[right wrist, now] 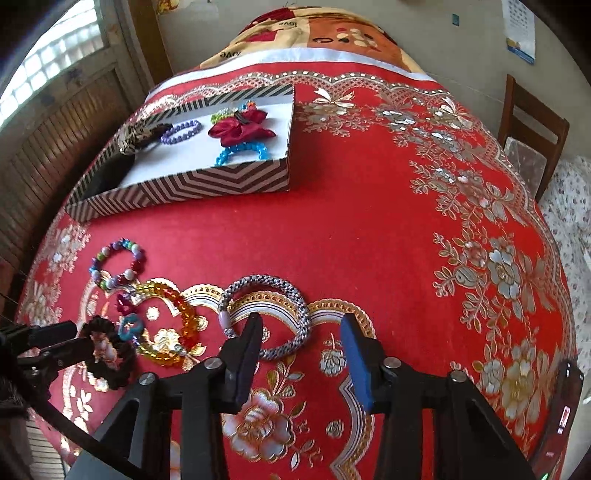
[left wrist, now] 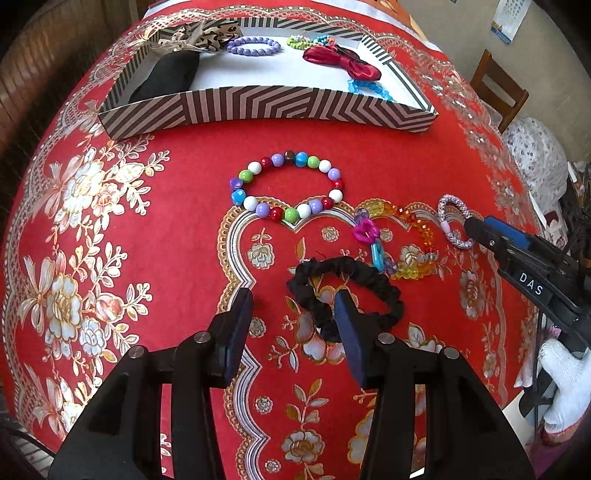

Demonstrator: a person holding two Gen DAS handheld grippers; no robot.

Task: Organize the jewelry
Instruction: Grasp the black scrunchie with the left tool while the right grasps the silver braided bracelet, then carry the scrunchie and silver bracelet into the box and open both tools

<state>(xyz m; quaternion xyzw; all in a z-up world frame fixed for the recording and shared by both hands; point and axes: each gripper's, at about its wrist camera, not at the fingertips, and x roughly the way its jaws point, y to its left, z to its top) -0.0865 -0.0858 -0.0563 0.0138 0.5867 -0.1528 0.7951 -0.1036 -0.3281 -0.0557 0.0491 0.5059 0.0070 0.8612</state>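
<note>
My left gripper (left wrist: 295, 301) is open, its jaws straddling the left part of a black scrunchie (left wrist: 373, 280) on the red cloth. My right gripper (right wrist: 301, 325) is open, its left finger standing inside a silver braided bracelet (right wrist: 266, 288), whose right side lies between the jaws. A multicolour bead bracelet (left wrist: 288, 186), an orange-yellow crystal bracelet (left wrist: 424, 236) and a pink and blue charm piece (left wrist: 369, 238) lie between them. The striped box (left wrist: 258, 107) at the back holds a purple bead bracelet (left wrist: 253, 46), red bow (left wrist: 343, 61), blue bracelet (left wrist: 365, 88), black item (left wrist: 166, 75) and leopard bow (left wrist: 207, 35).
The table carries a red floral cloth (right wrist: 369, 221). A wooden chair (right wrist: 532, 129) stands at the far right. A window and wooden panelling (right wrist: 55, 110) are to the left. A dark phone-like device (right wrist: 565, 406) lies at the right table edge.
</note>
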